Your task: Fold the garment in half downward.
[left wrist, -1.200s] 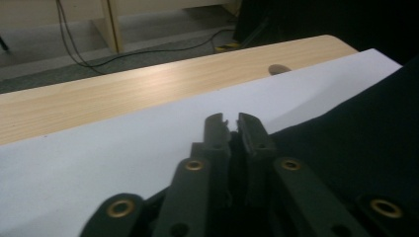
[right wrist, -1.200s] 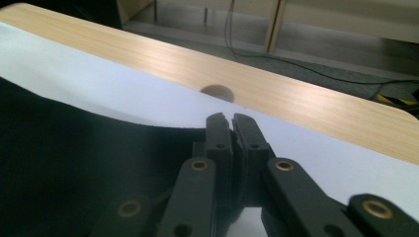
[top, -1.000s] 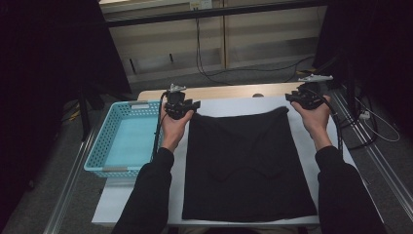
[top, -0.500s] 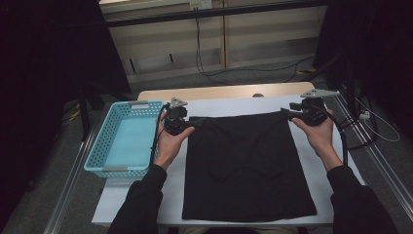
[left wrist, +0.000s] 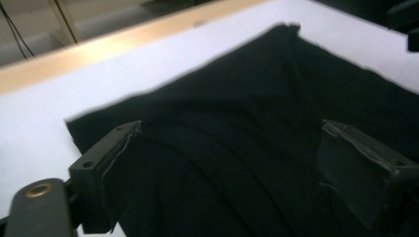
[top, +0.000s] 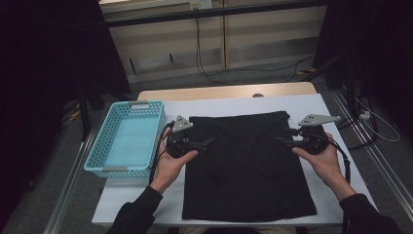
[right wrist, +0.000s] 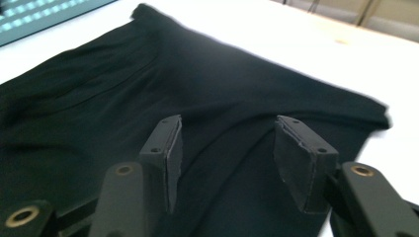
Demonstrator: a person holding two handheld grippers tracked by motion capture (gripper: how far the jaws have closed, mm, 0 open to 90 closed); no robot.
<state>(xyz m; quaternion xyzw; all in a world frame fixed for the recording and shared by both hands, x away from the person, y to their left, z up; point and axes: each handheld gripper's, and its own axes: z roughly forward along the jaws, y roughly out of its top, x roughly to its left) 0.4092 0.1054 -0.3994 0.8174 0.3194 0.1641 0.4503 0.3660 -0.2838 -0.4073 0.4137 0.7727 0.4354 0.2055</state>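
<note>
I am seeing the black cloth (top: 248,165) lying spread on the white table (top: 146,200), its far edge rumpled, with a fold running through the middle. The left gripper (top: 207,143) is hovering over the cloth's left edge; from its own view the jaws are standing wide apart with cloth (left wrist: 237,148) below them, gripping nothing. The right gripper (top: 282,140) is hanging over the cloth's right edge, jaws also parted and empty above the fabric (right wrist: 148,98). The blue basket (top: 100,146) is sitting on the table's left side, just beside the left hand (top: 170,163).
</note>
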